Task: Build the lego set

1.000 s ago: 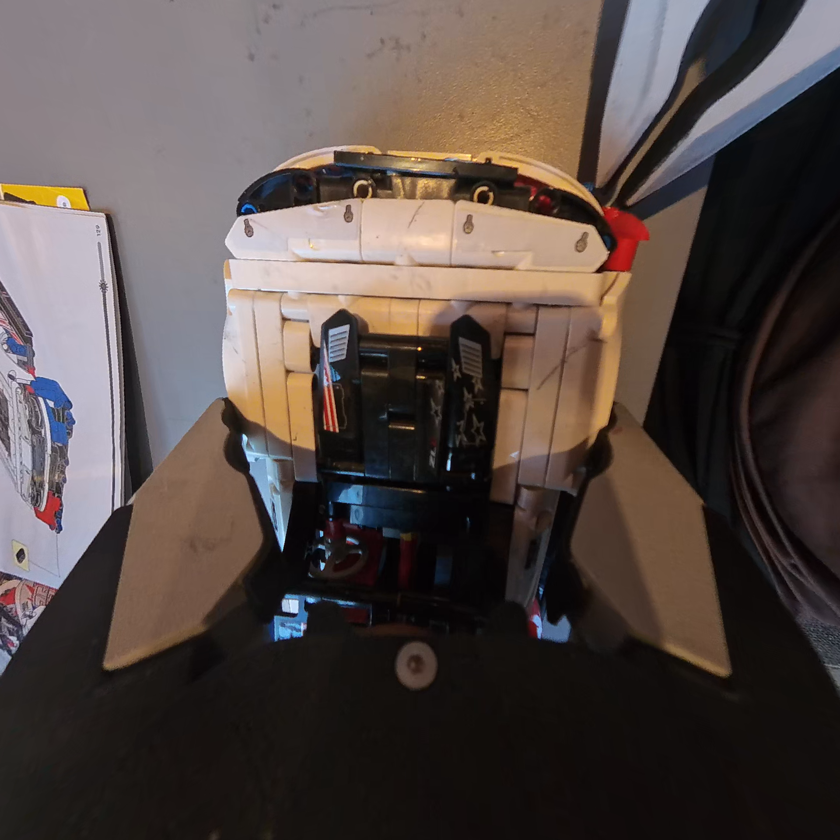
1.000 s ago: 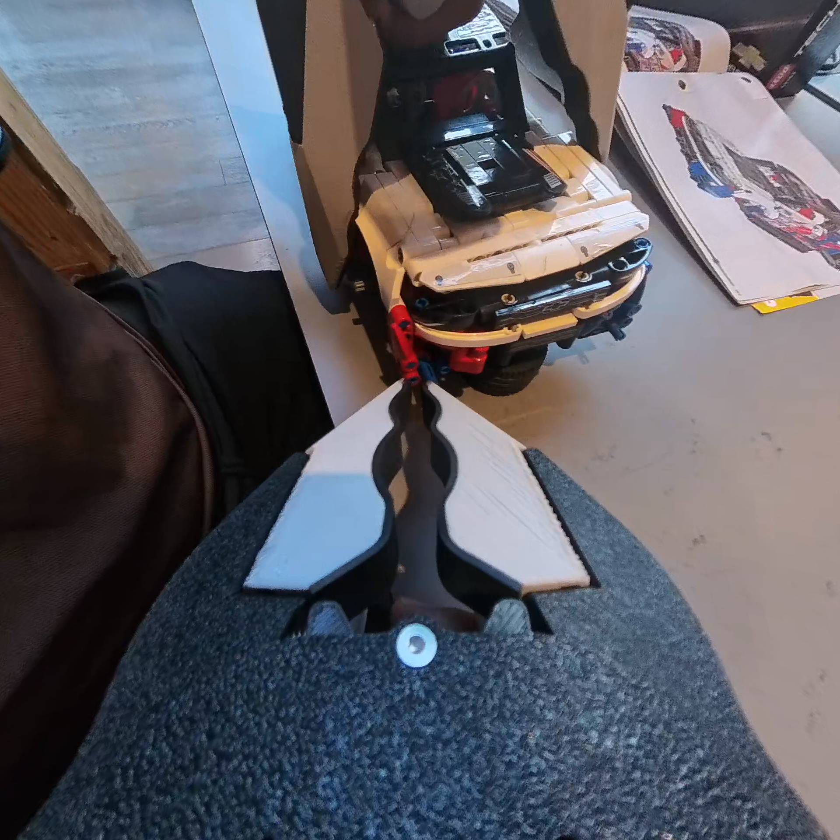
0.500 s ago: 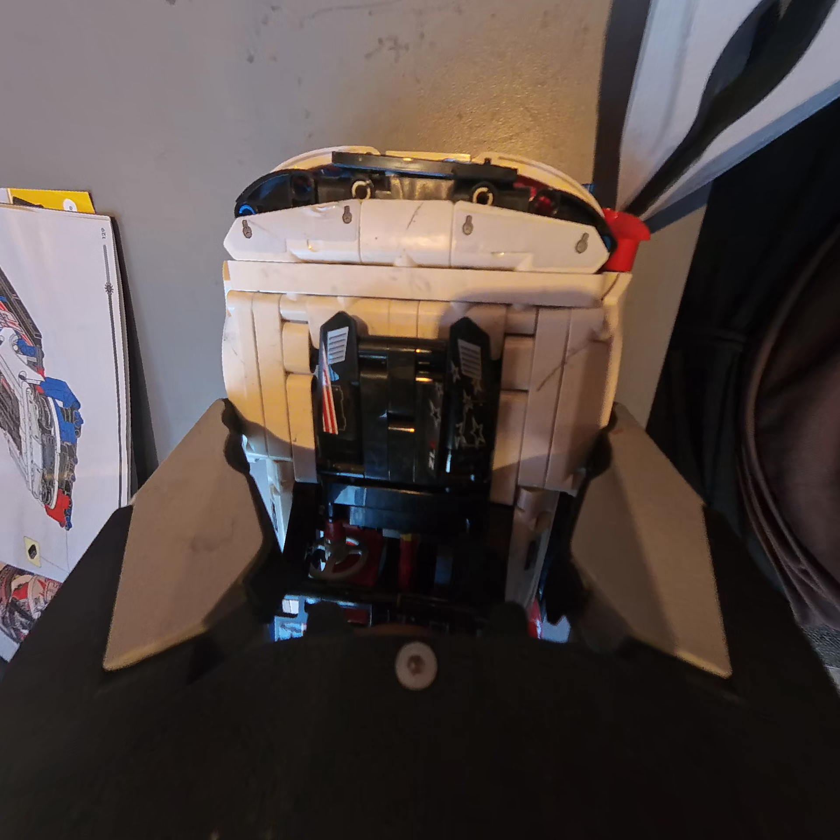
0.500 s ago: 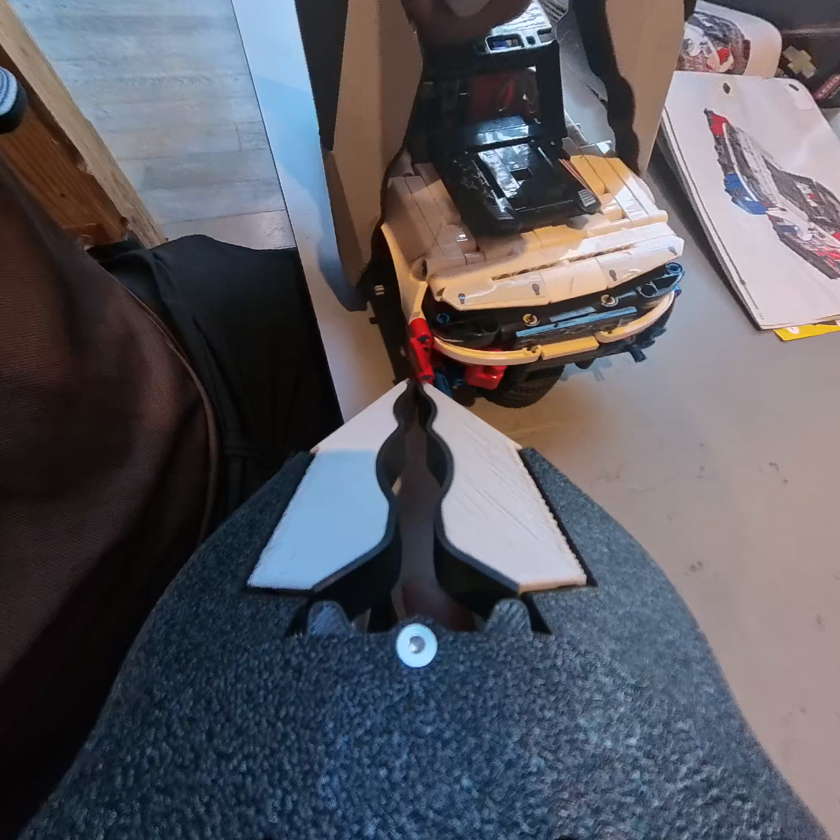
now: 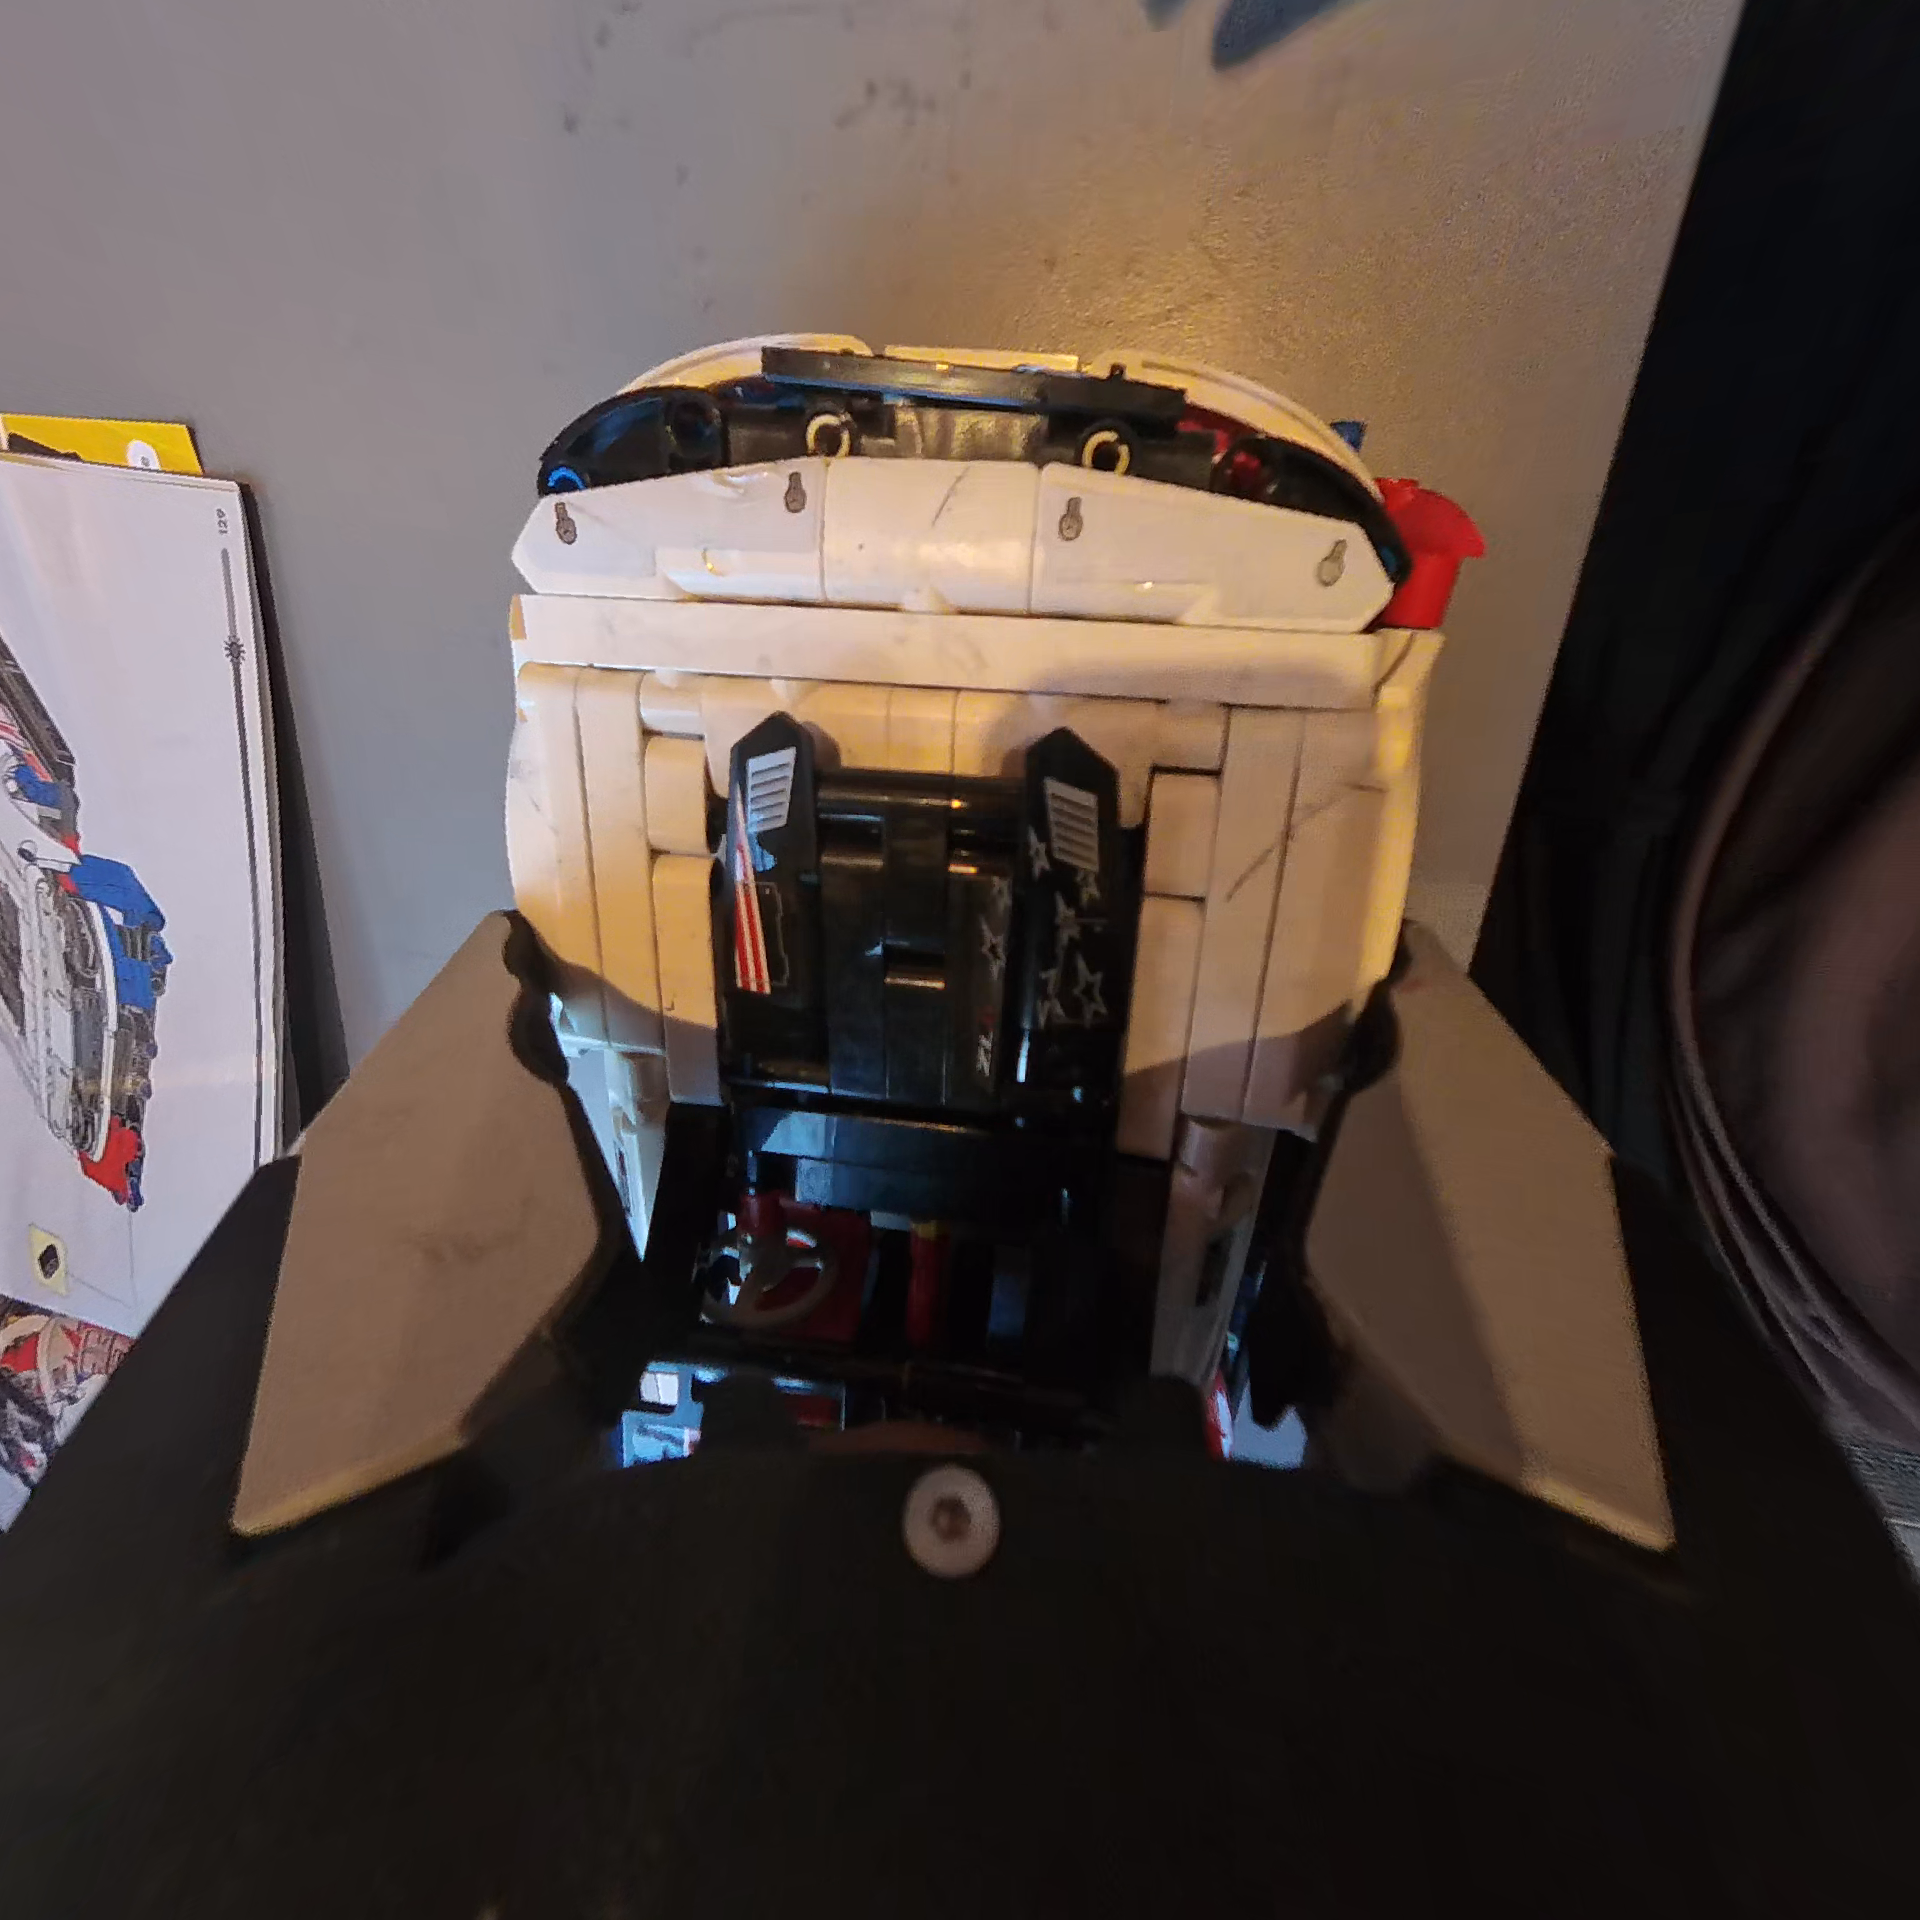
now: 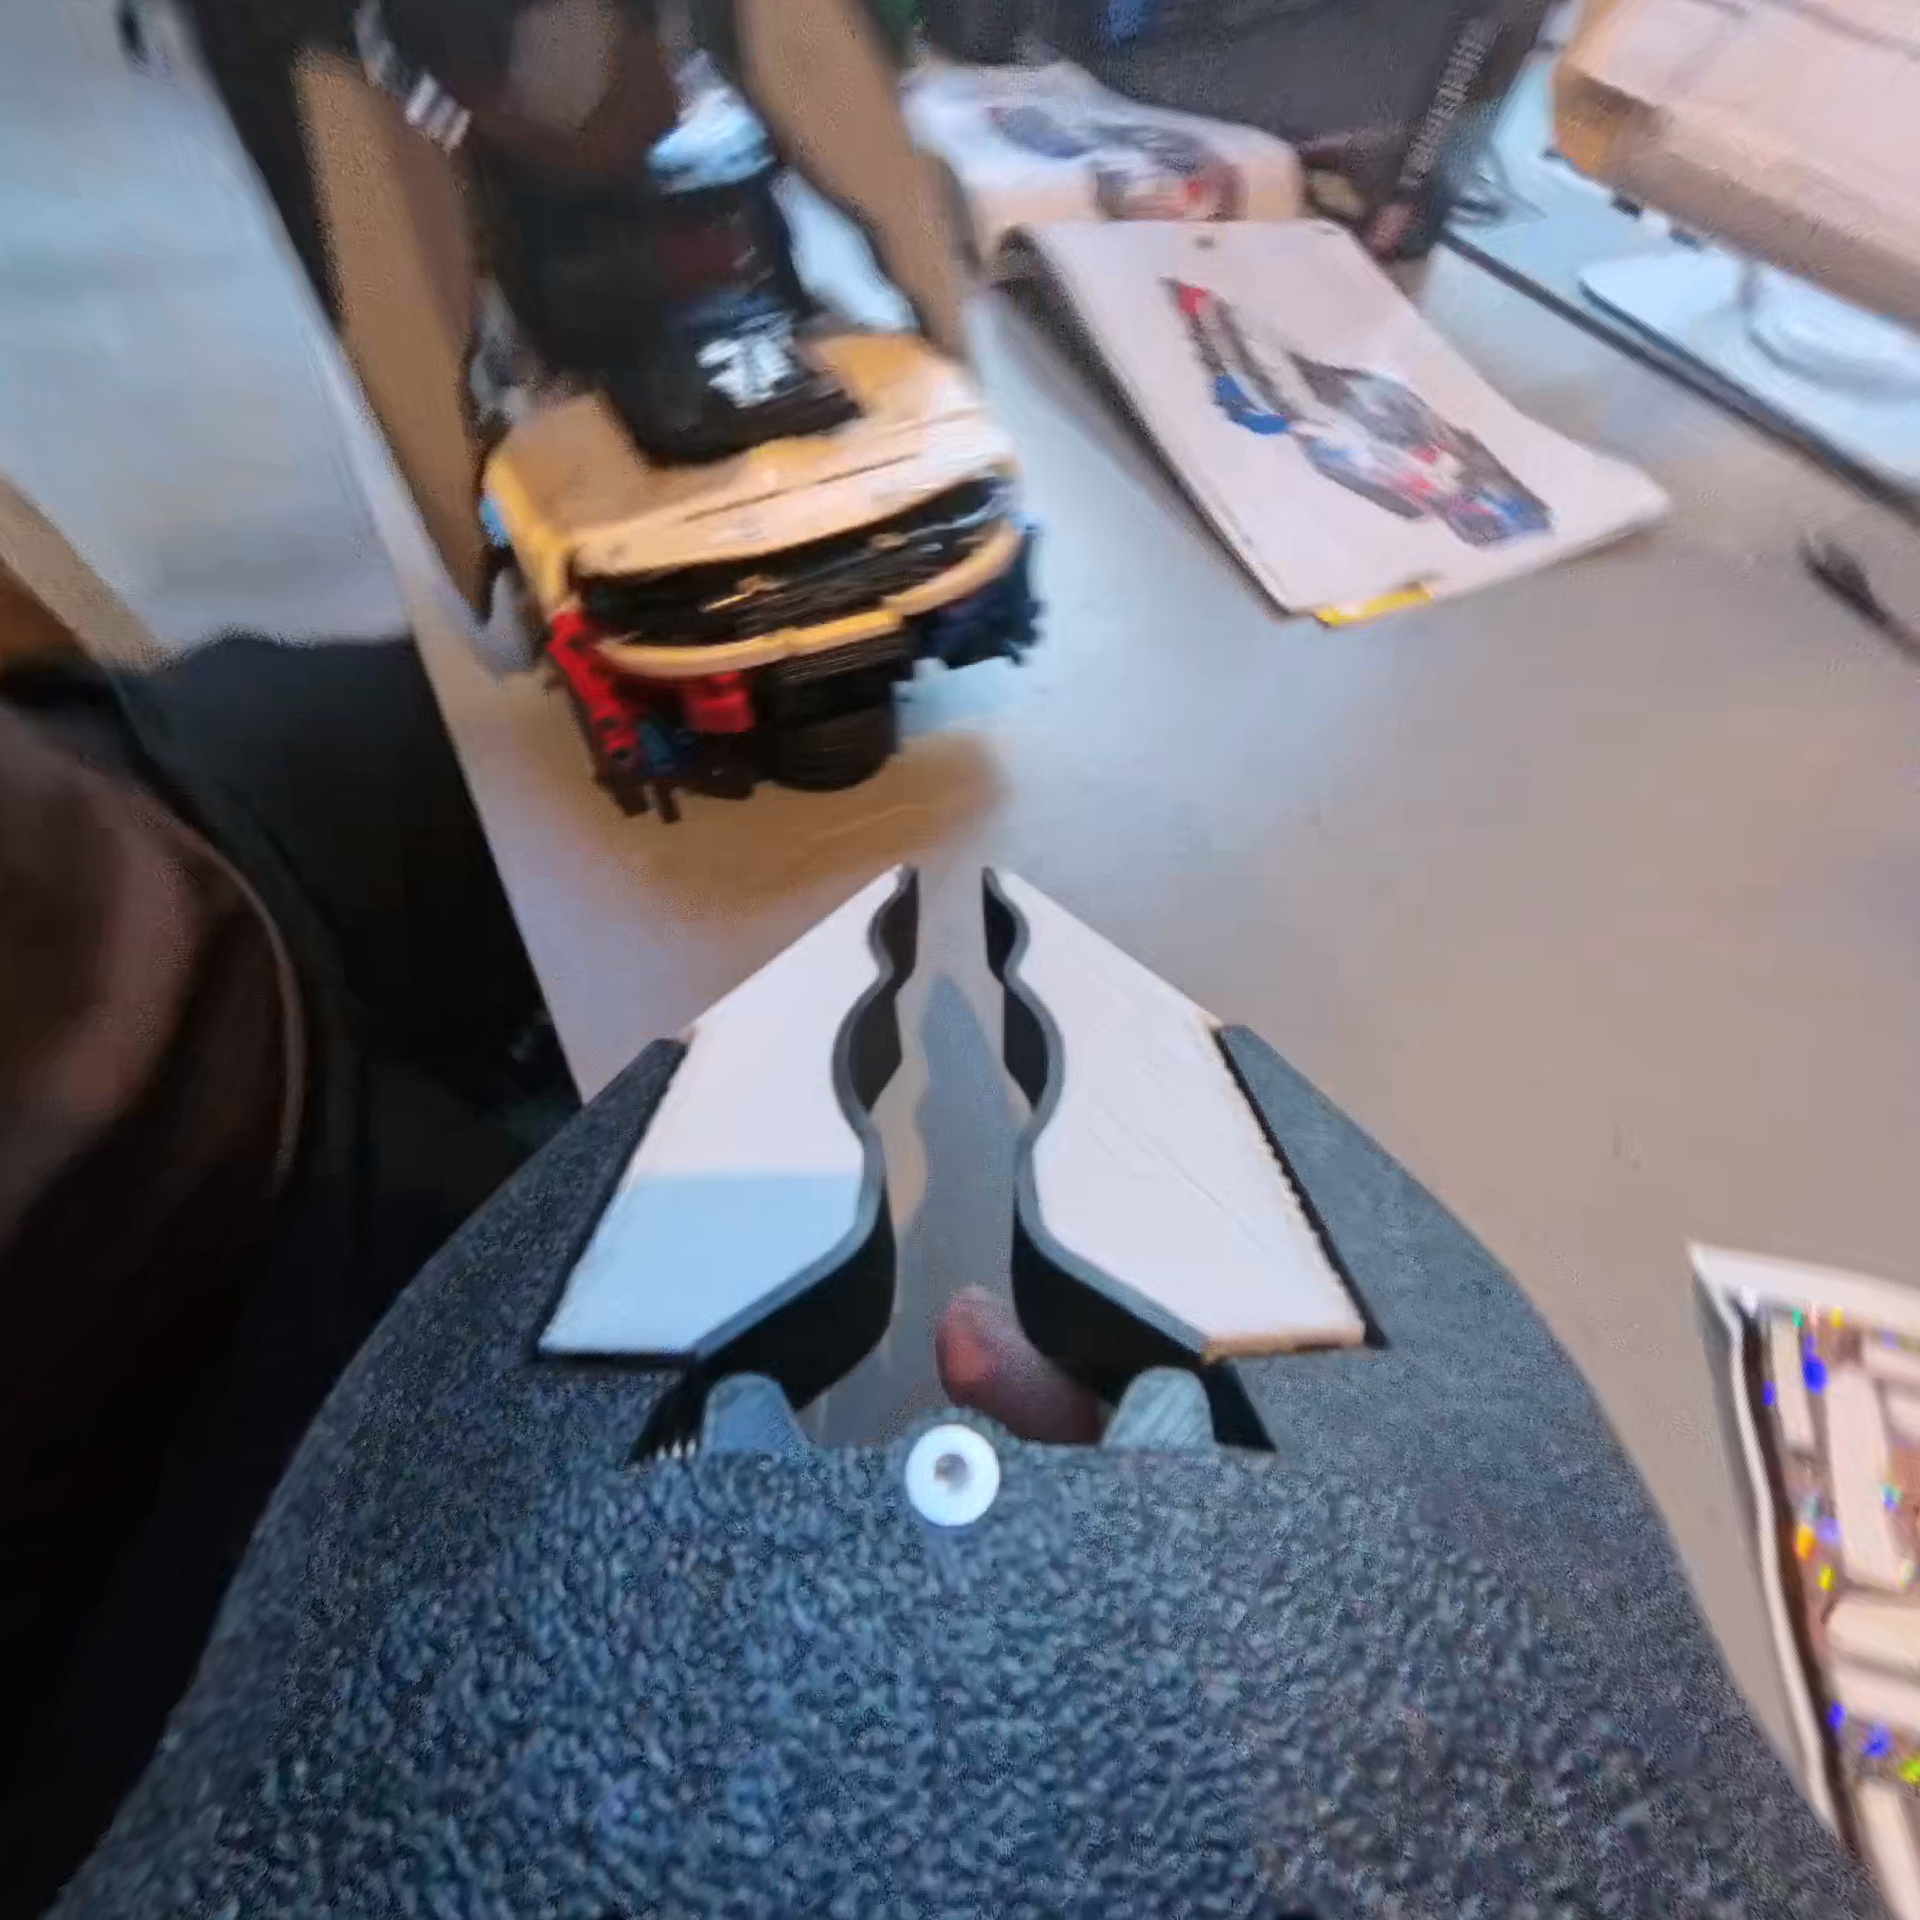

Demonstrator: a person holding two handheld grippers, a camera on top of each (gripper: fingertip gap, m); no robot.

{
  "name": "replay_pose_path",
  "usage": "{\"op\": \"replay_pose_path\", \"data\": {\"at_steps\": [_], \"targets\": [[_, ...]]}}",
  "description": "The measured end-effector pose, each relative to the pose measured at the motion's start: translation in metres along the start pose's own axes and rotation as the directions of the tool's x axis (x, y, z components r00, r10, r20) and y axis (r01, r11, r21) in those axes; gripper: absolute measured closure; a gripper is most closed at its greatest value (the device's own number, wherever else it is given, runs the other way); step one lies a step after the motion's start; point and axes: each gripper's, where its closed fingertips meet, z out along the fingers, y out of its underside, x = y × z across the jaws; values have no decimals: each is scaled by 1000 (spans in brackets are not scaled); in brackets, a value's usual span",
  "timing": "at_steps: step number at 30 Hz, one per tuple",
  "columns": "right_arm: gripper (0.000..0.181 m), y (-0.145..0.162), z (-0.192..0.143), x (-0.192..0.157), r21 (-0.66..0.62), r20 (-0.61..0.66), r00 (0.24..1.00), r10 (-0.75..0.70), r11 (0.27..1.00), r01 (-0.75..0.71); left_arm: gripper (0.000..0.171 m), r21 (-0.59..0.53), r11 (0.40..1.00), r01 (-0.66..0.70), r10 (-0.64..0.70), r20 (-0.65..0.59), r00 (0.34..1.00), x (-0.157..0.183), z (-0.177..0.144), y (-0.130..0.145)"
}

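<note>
Through the left wrist view, the left gripper [image 5: 951, 1039] has its two fingers spread wide around the white lego car [image 5: 961, 665], one finger [image 5: 416, 1226] pressed to each flank, gripping the body just behind the bonnet. The car's nose points away toward twelve o'clock, a black striped panel [image 5: 920, 925] on its bonnet and a red piece [image 5: 1429, 540] jutting out at the front corner near one o'clock. The model rests on the grey table [image 5: 416, 208]. At nine o'clock an open instruction booklet [image 5: 125, 831] lies flat, showing a drawing of the car.

Through the right wrist view, the right gripper [image 6: 951, 883] hovers over the table [image 6: 1351, 883] with its jaws parted by only a narrow slit and nothing between them. The car [image 6: 748, 530] sits at about eleven o'clock, well apart from these fingertips, clamped by the left gripper [image 6: 665, 260]; the picture is smeared there, so finer parts are hard to make out. The booklet [image 6: 1340, 416] lies at one o'clock, and another printed sheet [image 6: 1818, 1507] shows at four o'clock.
</note>
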Motion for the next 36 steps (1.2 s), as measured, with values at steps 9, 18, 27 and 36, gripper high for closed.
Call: {"op": "replay_pose_path", "data": {"at_steps": [9,18,27,36], "targets": [[149,-28,-29,26,223,295,909,294,904,-365,20,-24,1000,3,-3,-23,1000,0,1,1],[139,-22,24,-61,44,319,923,216,969,-242,18,-40,999,3,-4,-11,1000,0,2,2],[164,-16,54,-92,-38,343,923,173,985,-170,18,-37,999,3,-3,3,1000,1,2,2],[171,-15,60,-91,-107,385,876,291,957,-271,18,-32,999,3,-2,18,1000,1,2,2]]}}
